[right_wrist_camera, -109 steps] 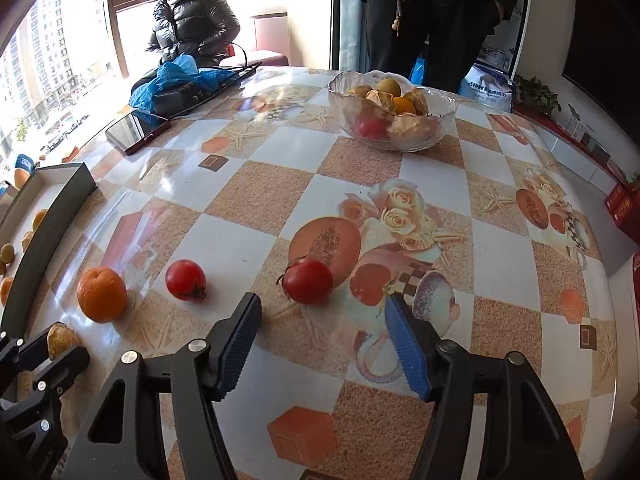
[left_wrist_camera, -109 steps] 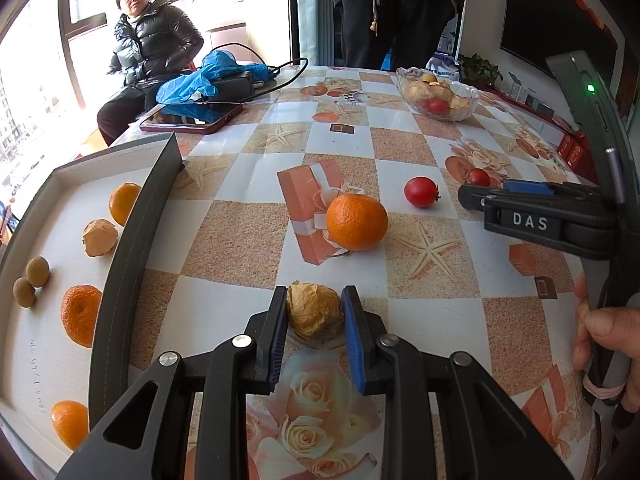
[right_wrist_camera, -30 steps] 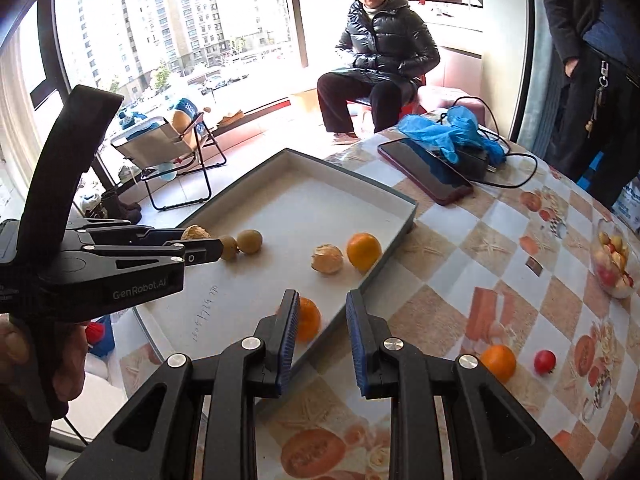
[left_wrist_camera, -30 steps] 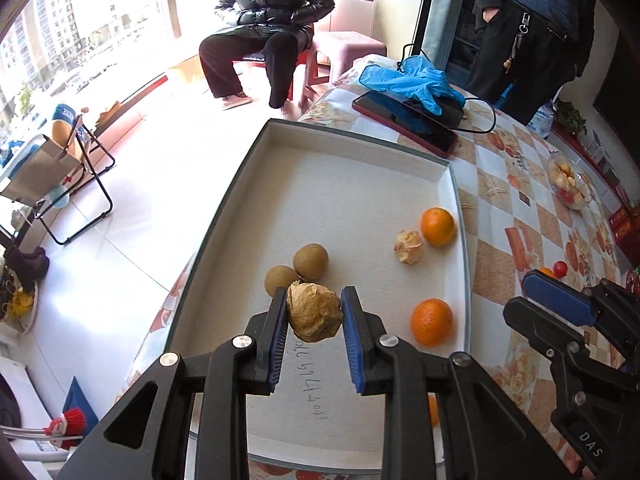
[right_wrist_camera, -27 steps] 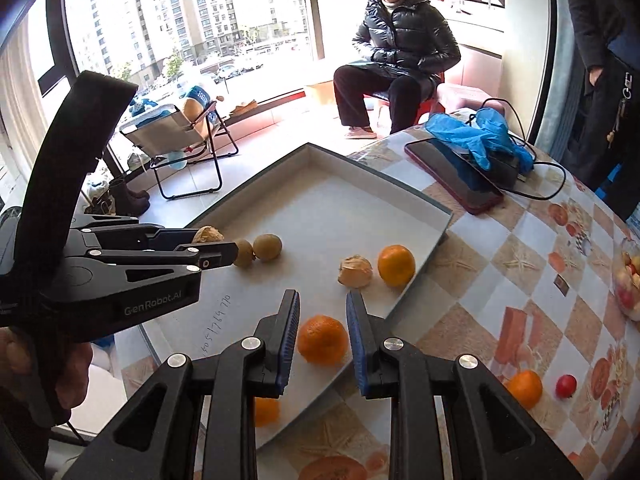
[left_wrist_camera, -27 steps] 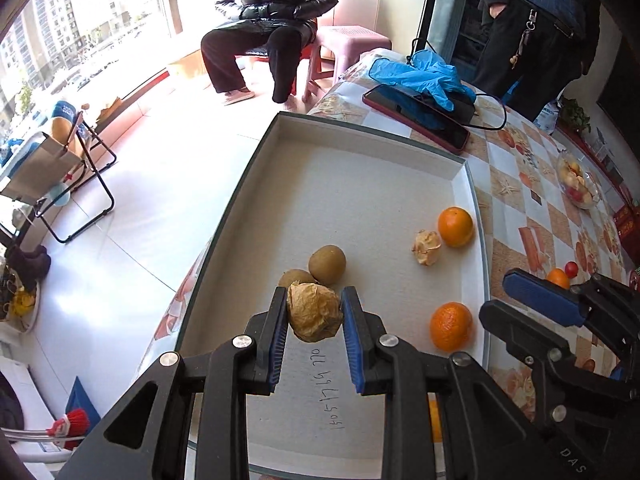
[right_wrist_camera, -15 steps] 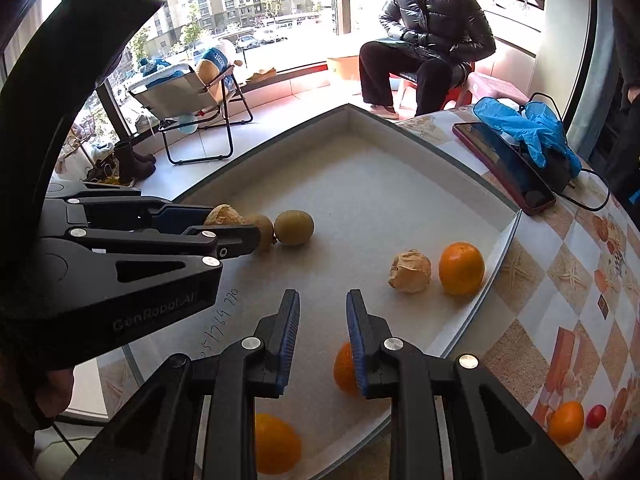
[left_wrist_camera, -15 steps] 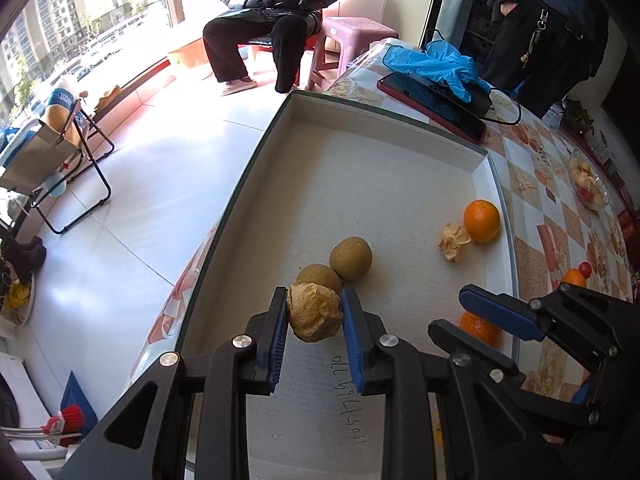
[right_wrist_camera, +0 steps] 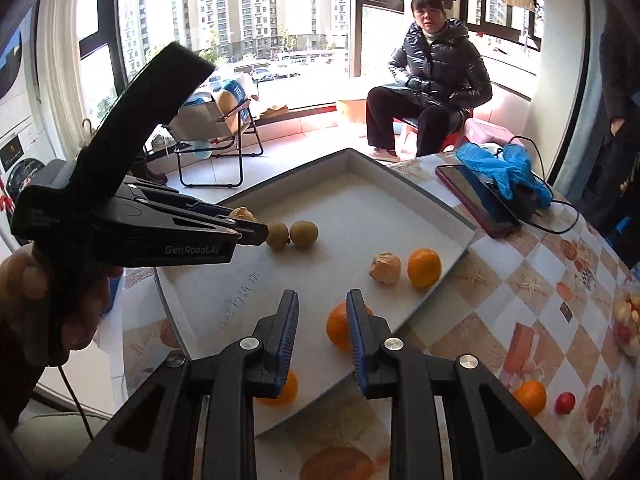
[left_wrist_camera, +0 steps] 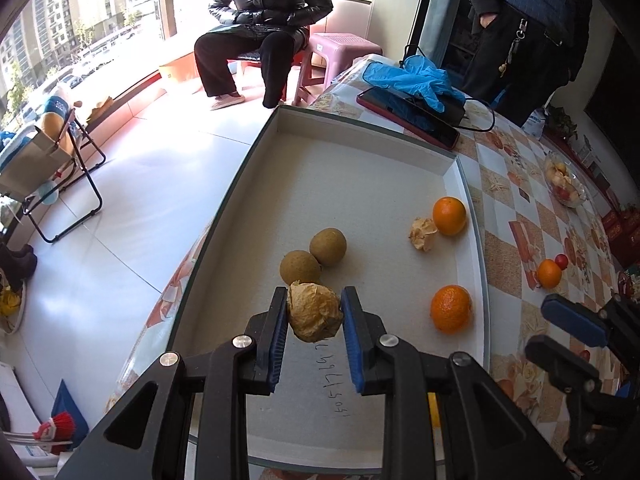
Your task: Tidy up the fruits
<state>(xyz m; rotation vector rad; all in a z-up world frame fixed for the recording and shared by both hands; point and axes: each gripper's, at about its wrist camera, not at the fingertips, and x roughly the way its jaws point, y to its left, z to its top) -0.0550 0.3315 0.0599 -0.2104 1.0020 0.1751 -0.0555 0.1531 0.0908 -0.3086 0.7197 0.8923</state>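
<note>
While the left gripper [left_wrist_camera: 314, 340] clamps the papery brown fruit [left_wrist_camera: 315, 311] just beside two kiwis [left_wrist_camera: 314, 255] over the tray [left_wrist_camera: 360, 176], like seems grouped with like. Right gripper [right_wrist_camera: 322, 338] hangs empty, jaws narrowly parted, near an orange [right_wrist_camera: 338, 326].

Bright daylight through large dark-framed windows [right_wrist_camera: 280, 20] across the upper frame, high-rise apartment blocks [right_wrist_camera: 248, 4] outside. Glossy white tiled floor [left_wrist_camera: 132, 184] at left, strong glare. Folding chair [left_wrist_camera: 52, 172] at left edge, holding a bag. Seated person in black puffer jacket [right_wrist_camera: 436, 76] upper right by the window; pink plastic stool [left_wrist_camera: 340, 52] beside them. Second person standing, dark clothes [left_wrist_camera: 524, 28], upper right. Table with checkered patterned cloth [left_wrist_camera: 516, 216] on the right. Washing machine [right_wrist_camera: 16, 136] at far left.
</note>
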